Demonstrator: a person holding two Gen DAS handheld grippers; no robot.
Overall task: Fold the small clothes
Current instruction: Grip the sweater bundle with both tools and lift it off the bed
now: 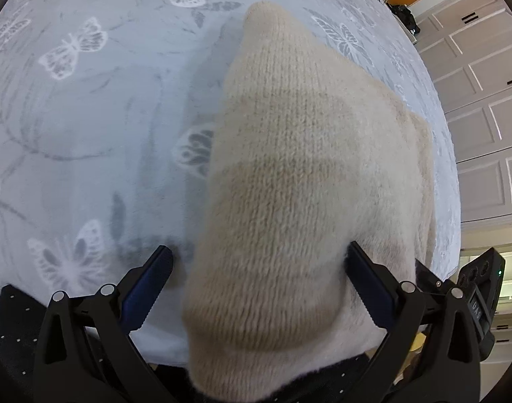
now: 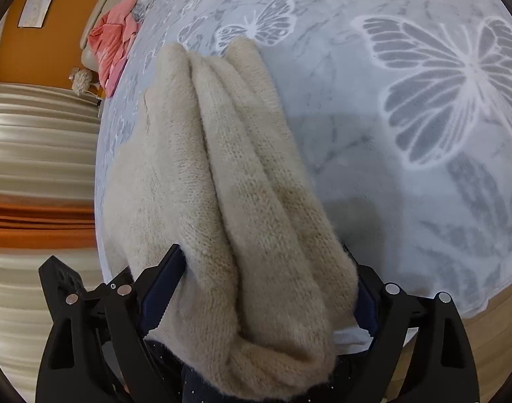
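A cream knitted garment (image 1: 299, 174) lies folded on a pale grey butterfly-print bedspread (image 1: 88, 117). In the left wrist view my left gripper (image 1: 259, 262) is open, its two fingers spread wide on either side of the garment's near end, which bulges between them. In the right wrist view the same garment (image 2: 242, 181) shows as a thick fold with several ridges running away from me. My right gripper (image 2: 266, 265) is also open wide, its fingers flanking the near bunched end of the knit. The right fingertip is partly hidden by fluff.
A pink garment (image 2: 113, 47) lies at the far edge of the bed near a cream headboard. White panelled cupboards (image 1: 484, 100) stand beyond the bed's right side. The bedspread (image 2: 407, 134) ends near a wooden floor at lower right. An orange wall is behind.
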